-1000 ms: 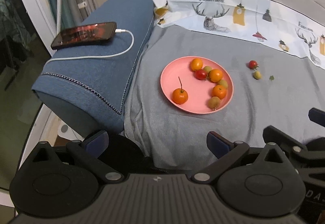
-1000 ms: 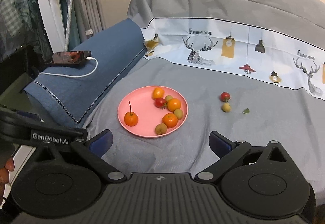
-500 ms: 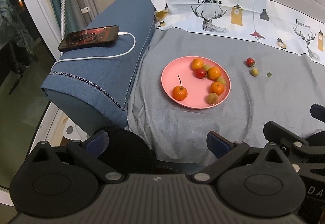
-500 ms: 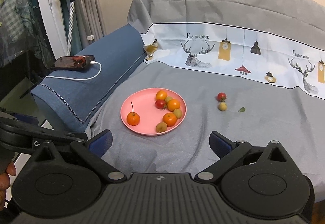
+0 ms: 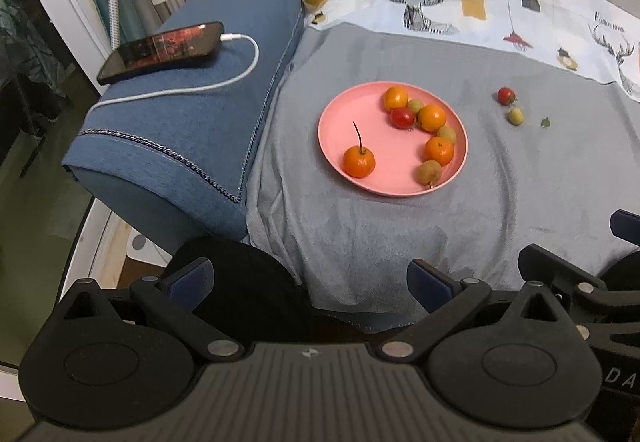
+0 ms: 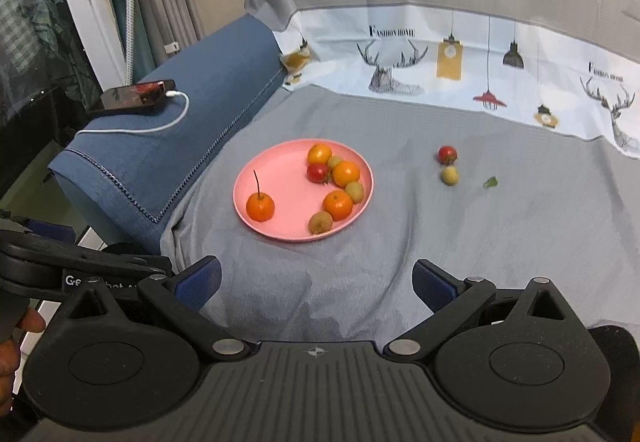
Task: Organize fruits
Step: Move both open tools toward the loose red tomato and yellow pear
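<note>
A pink plate [image 5: 376, 129] [image 6: 280, 177] lies on the grey sofa cover and holds several oranges, small green fruits and a red tomato [image 5: 402, 117]. One orange with a long stem [image 5: 359, 161] [image 6: 260, 206] sits apart at the plate's left. Off the plate to the right lie a red tomato [image 5: 506, 95] [image 6: 447, 154] and a small green fruit [image 5: 516, 116] [image 6: 449, 175]. My left gripper [image 5: 310, 280] and right gripper [image 6: 316, 280] both hang open and empty, well short of the plate near the seat's front edge.
A blue armrest [image 5: 192, 113] at the left carries a phone [image 5: 160, 50] on a white charging cable [image 5: 224, 81]. A small green leaf [image 6: 490, 182] lies right of the loose fruits. The printed backrest cover [image 6: 440, 53] rises behind. The right gripper's body [image 5: 580, 282] shows at the left view's right edge.
Both grippers have drawn back and slightly upward from the plate, so the plate and fruits look smaller and farther. No fruit has moved.
</note>
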The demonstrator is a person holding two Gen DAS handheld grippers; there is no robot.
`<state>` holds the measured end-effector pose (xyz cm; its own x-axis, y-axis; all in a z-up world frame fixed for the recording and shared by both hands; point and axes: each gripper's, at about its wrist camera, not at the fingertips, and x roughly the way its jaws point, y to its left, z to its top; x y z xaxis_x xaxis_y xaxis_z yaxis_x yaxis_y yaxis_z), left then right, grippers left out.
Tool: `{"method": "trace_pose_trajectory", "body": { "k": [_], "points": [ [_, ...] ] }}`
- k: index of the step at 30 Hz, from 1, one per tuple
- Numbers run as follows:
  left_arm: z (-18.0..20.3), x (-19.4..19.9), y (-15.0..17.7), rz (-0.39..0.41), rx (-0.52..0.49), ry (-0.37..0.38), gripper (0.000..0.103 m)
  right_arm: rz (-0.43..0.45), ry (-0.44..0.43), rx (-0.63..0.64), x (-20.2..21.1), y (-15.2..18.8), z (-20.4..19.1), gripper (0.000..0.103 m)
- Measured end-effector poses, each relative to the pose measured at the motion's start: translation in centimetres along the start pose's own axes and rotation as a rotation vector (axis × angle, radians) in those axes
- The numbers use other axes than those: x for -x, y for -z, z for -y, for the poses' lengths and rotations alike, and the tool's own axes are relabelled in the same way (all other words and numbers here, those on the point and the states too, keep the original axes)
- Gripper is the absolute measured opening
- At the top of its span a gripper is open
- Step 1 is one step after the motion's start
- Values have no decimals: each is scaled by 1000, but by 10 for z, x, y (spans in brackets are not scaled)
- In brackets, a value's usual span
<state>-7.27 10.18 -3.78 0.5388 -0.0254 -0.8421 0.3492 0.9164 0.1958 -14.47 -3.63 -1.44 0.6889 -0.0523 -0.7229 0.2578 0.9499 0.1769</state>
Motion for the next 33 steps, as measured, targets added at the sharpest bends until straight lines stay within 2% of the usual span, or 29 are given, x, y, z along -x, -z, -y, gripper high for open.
{"method": "trace_pose_trajectory", "body": {
  "k": [5, 11, 15, 19, 23, 26, 27, 28, 29, 30, 31, 33],
  "points": [
    [8, -18, -11, -36, -20, 2, 103, -2, 32, -51, -17, -1, 16, 101],
    [16, -35, -35, -51, -34, 16, 103, 47, 168, -177, -50, -11, 70, 101],
    [23, -53, -57, -95, -38, 9, 103, 75, 264, -203, -91, -18, 114, 102],
    [32, -71, -78, -125, -49, -14, 103, 90, 333, -170, -150, -28, 146, 102],
    [48, -84, -100, -92, -99, -43, 103, 117, 364, -107, -201, -35, 159, 98],
    [64, -95, -119, -74, -126, -46, 103, 137, 327, -30, -230, -44, 158, 88],
    [69, -99, -125, -70, -128, -41, 103, 140, 316, -4, -238, -47, 158, 71],
    [75, -104, -131, -63, -128, -27, 103, 138, 305, 15, -244, -48, 157, 43],
    [82, -108, -138, -46, -129, -1, 103, 114, 296, 25, -251, -50, 157, 28],
    [88, -111, -143, -28, -131, 23, 103, 89, 293, 12, -257, -50, 161, 25],
    [95, -114, -148, -5, -133, 50, 103, 103, 302, -5, -255, -49, 163, 25],
    [114, -123, -161, 31, -134, 96, 103, 100, 362, -36, -248, -47, 174, 25]
  ]
}}
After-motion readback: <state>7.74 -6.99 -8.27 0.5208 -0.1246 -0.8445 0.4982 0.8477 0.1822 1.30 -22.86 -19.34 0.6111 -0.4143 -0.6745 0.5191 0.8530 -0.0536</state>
